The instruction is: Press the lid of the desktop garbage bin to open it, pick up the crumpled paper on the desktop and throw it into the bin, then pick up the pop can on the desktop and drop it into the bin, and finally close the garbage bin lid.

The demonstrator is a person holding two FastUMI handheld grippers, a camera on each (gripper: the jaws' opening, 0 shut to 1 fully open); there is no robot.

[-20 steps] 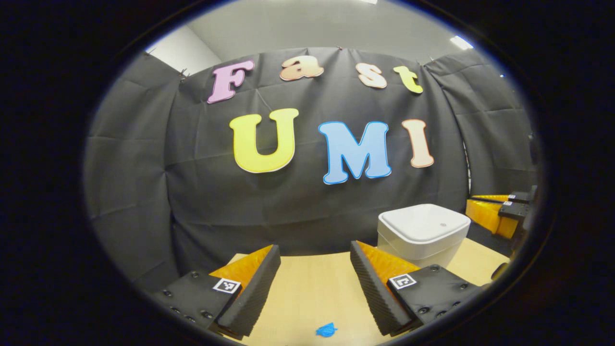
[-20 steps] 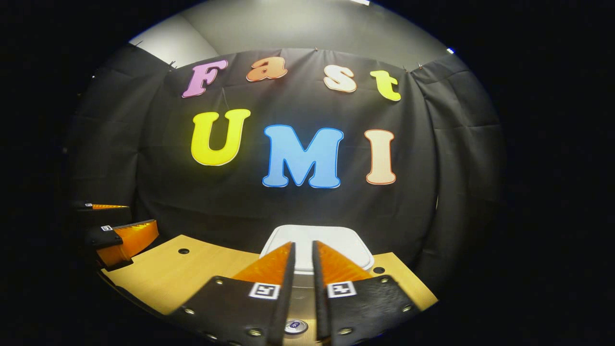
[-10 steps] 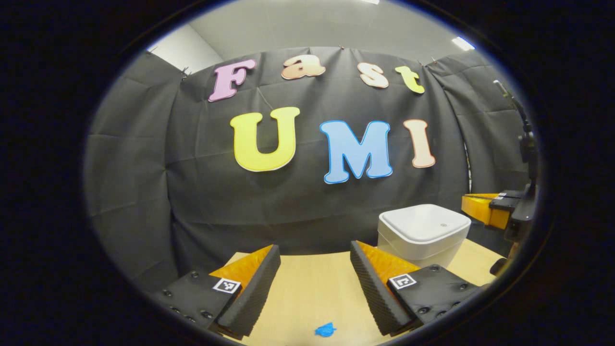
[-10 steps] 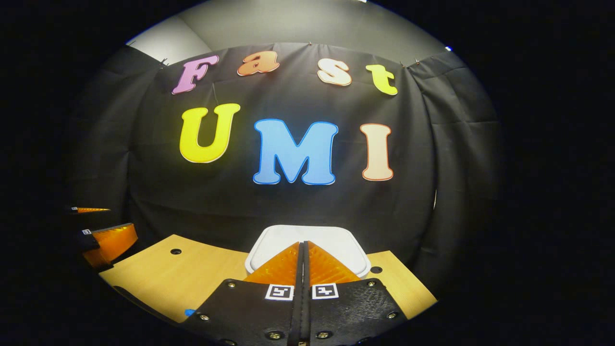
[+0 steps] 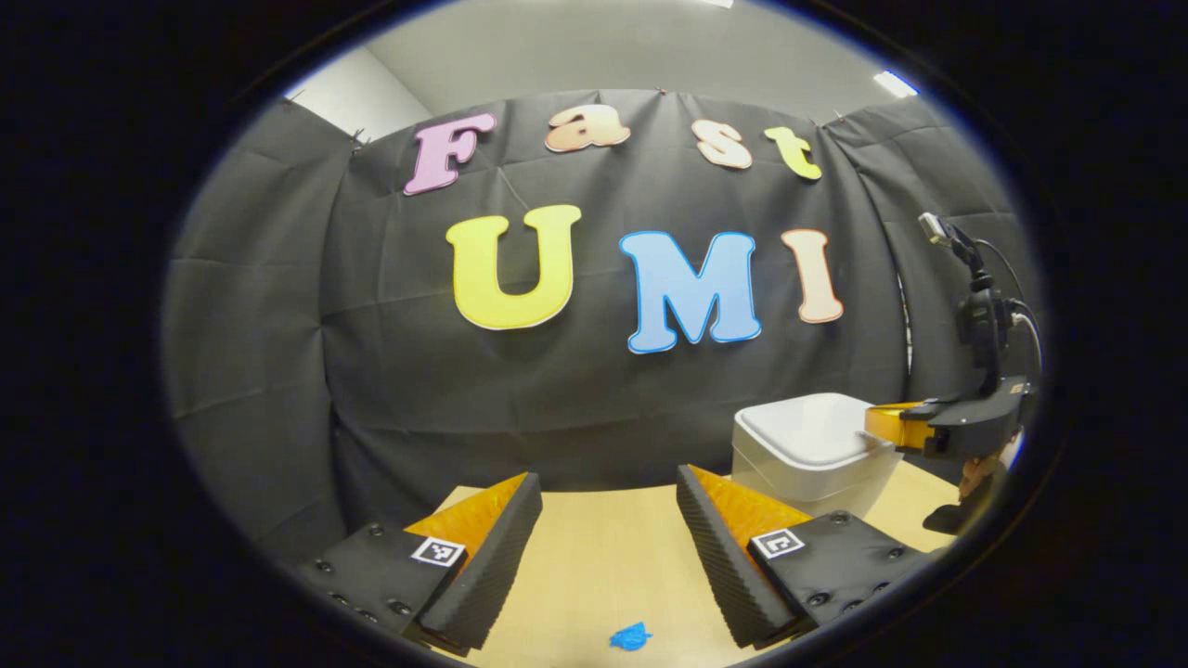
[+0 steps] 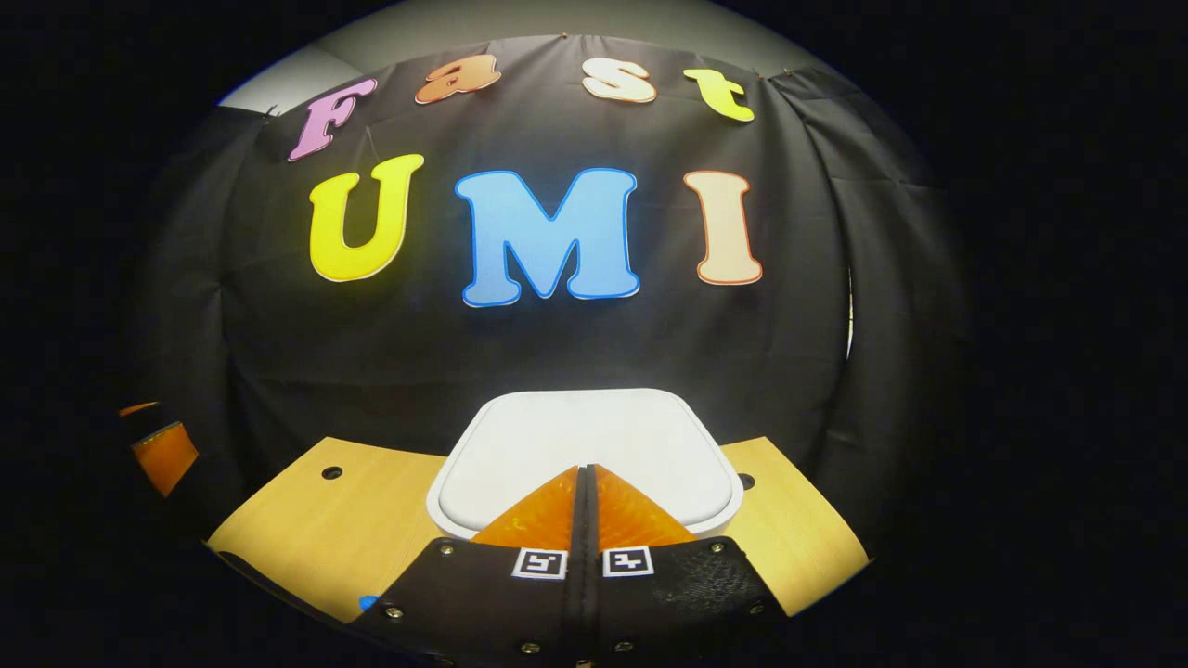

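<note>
Our right tongs (image 6: 587,473) are pressed fully together, gripping nothing, tips over the near edge of the bin (image 6: 585,450) lid. Our left tongs (image 5: 608,501) gape wide and empty above the tabletop (image 5: 603,557), with the blue paper (image 5: 630,636) just before them. Pushing so near the edge could skid off or tip the bin instead of unlatching it.

We are inside a staged recording booth, not a home: black cloth (image 5: 575,390) hangs pinned as a backdrop wall, creased and draped around a pale wooden surface (image 5: 603,557) with cable holes. Above the cloth we see a plain grey room wall and ceiling lights (image 5: 893,83). At the right, a cabled camera rig (image 5: 979,315) rides on a hand-held claw.
</note>
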